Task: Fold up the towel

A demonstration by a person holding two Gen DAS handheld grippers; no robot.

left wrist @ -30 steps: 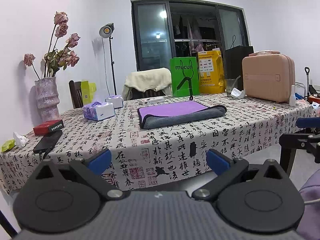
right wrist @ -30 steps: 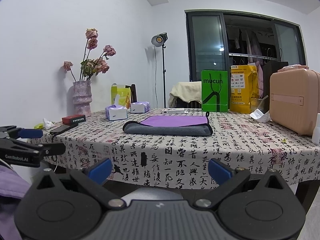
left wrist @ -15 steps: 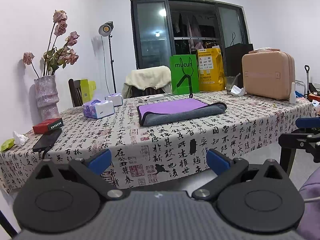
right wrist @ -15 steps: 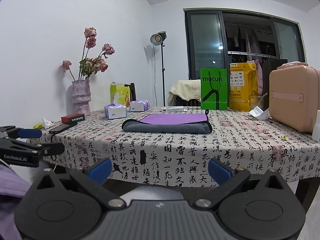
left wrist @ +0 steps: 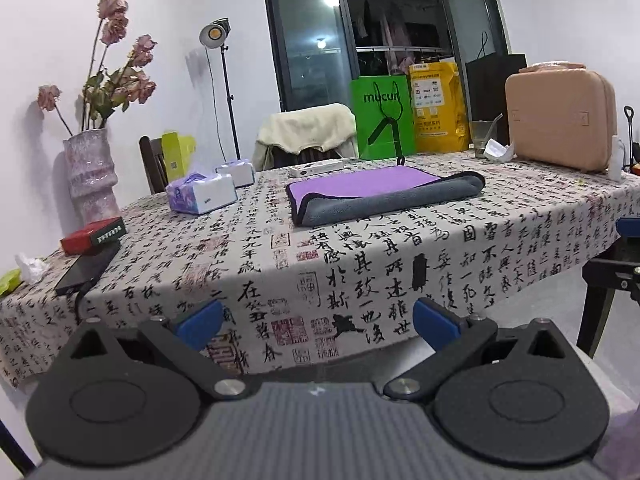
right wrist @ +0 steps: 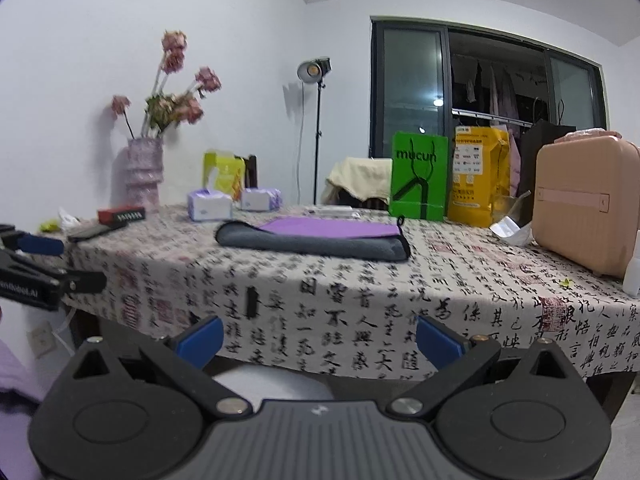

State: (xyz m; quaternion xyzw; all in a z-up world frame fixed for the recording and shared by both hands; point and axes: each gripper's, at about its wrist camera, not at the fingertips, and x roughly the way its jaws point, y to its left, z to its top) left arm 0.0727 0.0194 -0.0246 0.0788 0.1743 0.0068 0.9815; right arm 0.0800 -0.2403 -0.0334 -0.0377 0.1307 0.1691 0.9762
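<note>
We see the towel [left wrist: 384, 196] lying on the worktop [left wrist: 400, 256], well apart from both grippers. It is folded over on itself, with a purple face on top and a grey layer rolled along its near edge; in the right wrist view the same towel [right wrist: 316, 236] sits flat toward the middle of the calligraphy-printed cloth.

Our left gripper [left wrist: 318, 322] hovers in front of the worktop's near edge, its 2 blue-tipped fingers [left wrist: 200, 322] spread wide and grasping nothing. Our right gripper [right wrist: 318, 338] is likewise released, fingers [right wrist: 438, 340] parted, holding nothing, low before the hanging cloth.

Behind the towel stand a green paper bag [left wrist: 382, 116] and a yellow bag [left wrist: 438, 108], with a pink case [left wrist: 560, 116] to the right. To the left we note 2 tissue boxes [left wrist: 202, 198], a vase of dried roses [left wrist: 90, 176], a red box [left wrist: 94, 235] and a dark phone [left wrist: 88, 268] just beside it. A white remote [left wrist: 316, 168] lies just behind the towel's far edge. A lamp on a stand [left wrist: 216, 36] stands by the wall.
</note>
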